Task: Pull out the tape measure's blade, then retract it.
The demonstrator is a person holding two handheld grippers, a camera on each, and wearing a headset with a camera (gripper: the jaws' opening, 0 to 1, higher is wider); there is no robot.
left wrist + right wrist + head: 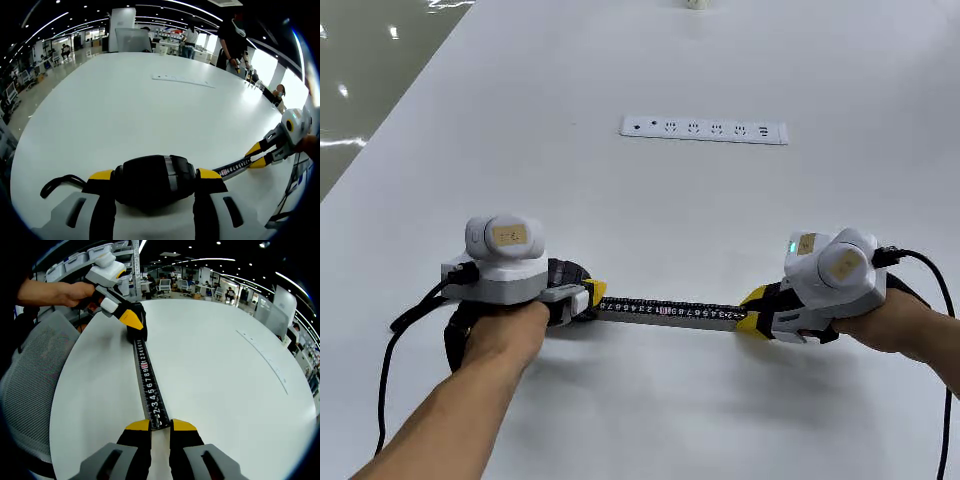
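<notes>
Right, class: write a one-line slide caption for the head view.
Left claw holds the tape measure case; right claw pinches the tip of the pulled-out blade, at a white table.

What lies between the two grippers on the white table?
The tape measure's numbered blade, pulled out from the case in the left gripper to the right gripper; the head view shows it.

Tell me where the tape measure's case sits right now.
In the head view the case is low on the left of the white table, clamped in the left claw, with the blade running right to the right claw.
</notes>
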